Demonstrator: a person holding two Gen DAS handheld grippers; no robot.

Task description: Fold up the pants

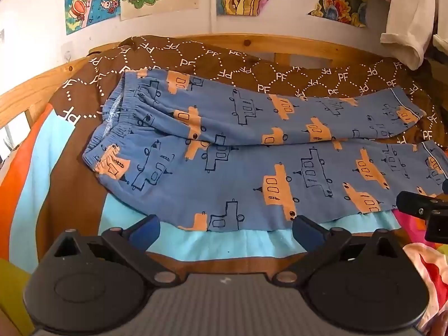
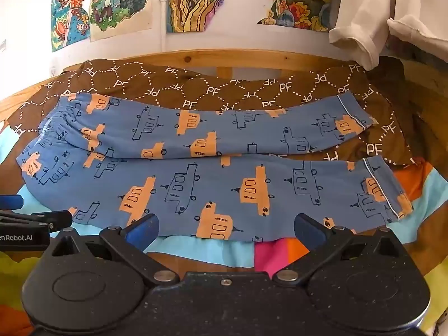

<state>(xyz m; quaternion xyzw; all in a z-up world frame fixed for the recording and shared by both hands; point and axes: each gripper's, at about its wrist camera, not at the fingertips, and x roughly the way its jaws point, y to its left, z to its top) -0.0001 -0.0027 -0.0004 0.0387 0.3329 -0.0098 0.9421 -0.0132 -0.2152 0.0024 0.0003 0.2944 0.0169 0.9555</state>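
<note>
Blue pyjama pants [image 1: 252,145] with orange and outlined boats lie flat on the bed, waistband to the left, both legs running right, side by side. They show the same way in the right wrist view [image 2: 212,168]. My left gripper [image 1: 225,229] is open and empty, just short of the near leg's lower edge. My right gripper [image 2: 225,229] is open and empty too, at the same edge further toward the cuffs. The right gripper shows in the left wrist view at the far right [image 1: 425,210]. The left gripper shows in the right wrist view at the far left [image 2: 36,221].
A brown bedcover [image 1: 218,61] with white "PF" print lies under and behind the pants. A striped blanket [image 2: 224,252] covers the near side. A wooden bed rail [image 2: 224,56] runs along the back. Drawings hang on the wall; a white garment [image 2: 378,14] hangs at the upper right.
</note>
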